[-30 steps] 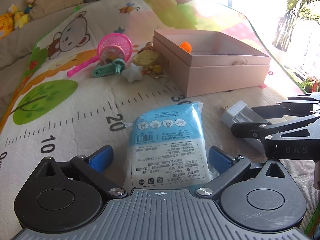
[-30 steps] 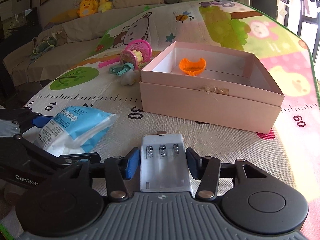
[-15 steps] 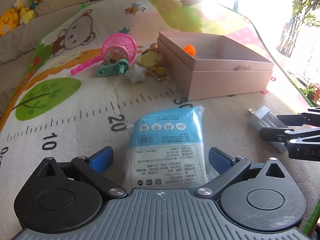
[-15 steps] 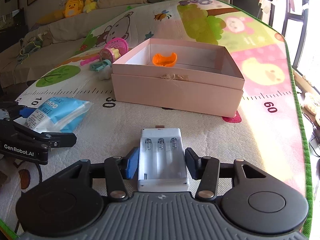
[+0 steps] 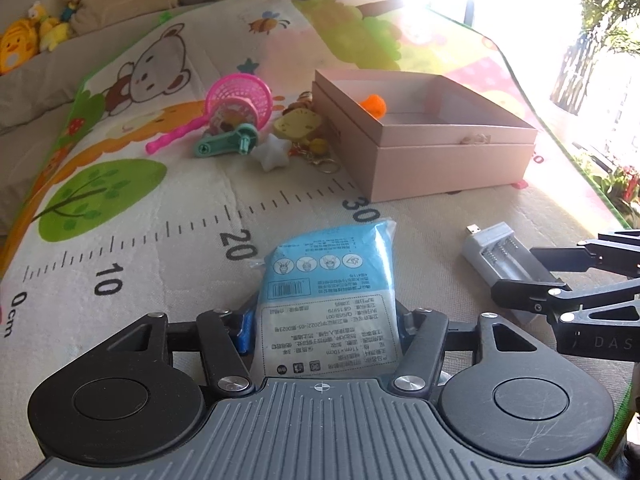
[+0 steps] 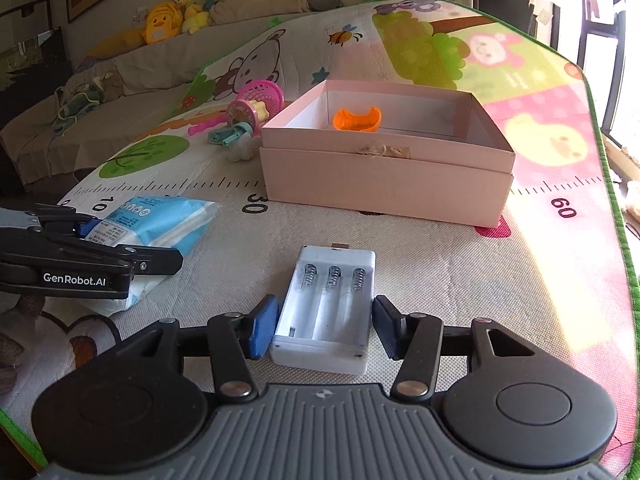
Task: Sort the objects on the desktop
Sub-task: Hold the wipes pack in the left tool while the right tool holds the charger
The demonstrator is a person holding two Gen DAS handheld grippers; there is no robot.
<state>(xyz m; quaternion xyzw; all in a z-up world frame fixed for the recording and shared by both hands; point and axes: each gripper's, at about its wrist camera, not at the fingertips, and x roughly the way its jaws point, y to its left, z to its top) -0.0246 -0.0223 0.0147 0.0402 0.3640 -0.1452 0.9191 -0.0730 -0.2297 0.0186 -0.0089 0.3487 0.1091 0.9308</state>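
A: Item one, blue packet [image 5: 330, 296]?
B: Soft, light, slippery film. Left tongs [image 5: 325, 326] are closed on its near end, pads pressing both sides; best held mid-body, since the film may slide.

A: Item two, white battery case [image 6: 328, 304]?
B: Stiff, light, hollow plastic, lying on the mat [image 6: 440, 272] between the right tongs [image 6: 326, 330]. Pads sit close beside its long walls, the right with a gap, nothing gripped; take it there.

A: Destination?
B: Likely the pink box [image 6: 384, 184], ahead of both.
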